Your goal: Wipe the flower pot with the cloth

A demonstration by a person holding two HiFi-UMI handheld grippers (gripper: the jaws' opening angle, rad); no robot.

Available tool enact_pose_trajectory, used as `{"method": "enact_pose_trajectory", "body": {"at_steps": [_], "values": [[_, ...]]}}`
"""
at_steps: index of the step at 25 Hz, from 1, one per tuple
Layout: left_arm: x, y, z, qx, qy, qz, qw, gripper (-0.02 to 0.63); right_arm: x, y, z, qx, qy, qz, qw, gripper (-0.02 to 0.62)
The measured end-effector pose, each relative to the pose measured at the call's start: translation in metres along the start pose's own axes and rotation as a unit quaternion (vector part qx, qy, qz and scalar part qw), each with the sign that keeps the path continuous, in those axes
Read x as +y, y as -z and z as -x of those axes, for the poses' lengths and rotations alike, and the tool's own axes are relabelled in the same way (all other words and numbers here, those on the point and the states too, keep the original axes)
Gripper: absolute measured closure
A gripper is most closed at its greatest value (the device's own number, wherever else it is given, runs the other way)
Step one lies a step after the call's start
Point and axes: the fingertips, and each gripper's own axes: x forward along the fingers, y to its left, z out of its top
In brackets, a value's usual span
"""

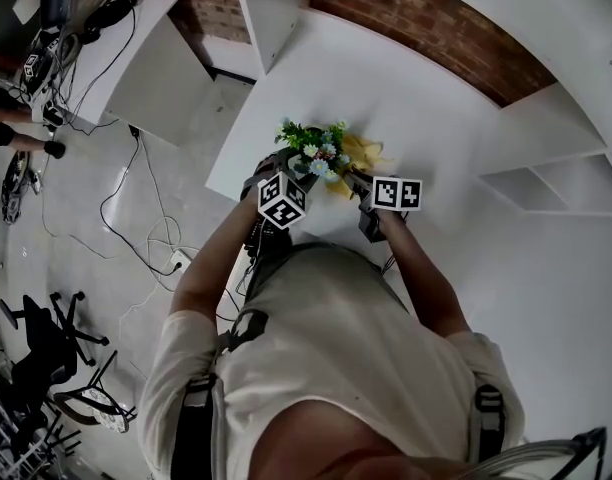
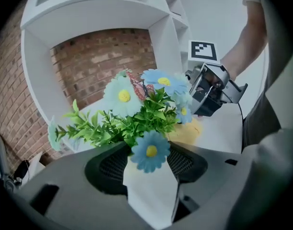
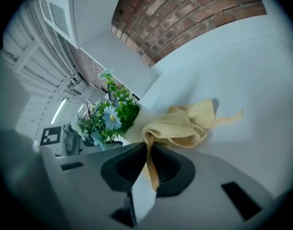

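While the left tongs (image 2: 151, 175) clasped the white flower pot (image 2: 149, 198) between wide jaws, the right tongs (image 3: 149, 150) pinched a yellow cloth (image 3: 185, 126). It touched the pot just ahead of them.

Both bare arms reach forward from the person's torso, elbows bent, the left arm (image 1: 208, 263) and right arm (image 1: 428, 283) converging ahead of the chest. Each hand carries a gripper angled downward, the two tips close together. The left gripper (image 2: 150, 174) has its jaws spread wide, pads pressed on either side of the white flower pot (image 2: 149, 198). The right gripper (image 3: 149, 174) has its jaws nearly together, pinching a fold of the yellow cloth (image 3: 182, 128).
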Motion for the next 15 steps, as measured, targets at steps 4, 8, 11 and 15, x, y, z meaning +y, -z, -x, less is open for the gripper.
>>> {"method": "enact_pose_trajectory", "body": {"at_steps": [4,8,11,15], "values": [[-0.016,-0.005,0.005,-0.002,0.006,0.016,0.9999,0.356,-0.001,0.008,-0.002,0.003,0.015,-0.005,1.0,0.54],[-0.035,-0.007,0.013,-0.009,0.023,0.046,0.9986,0.356,-0.007,0.024,0.001,0.011,0.029,-0.007,1.0,0.538],[-0.033,-0.001,0.035,-0.021,0.016,0.065,0.9975,0.354,-0.016,0.036,0.013,0.01,0.051,-0.018,0.998,0.54],[-0.011,0.031,0.055,0.006,-0.005,0.089,0.996,0.353,-0.018,0.032,0.035,-0.024,0.056,-0.045,0.997,0.541]]}}
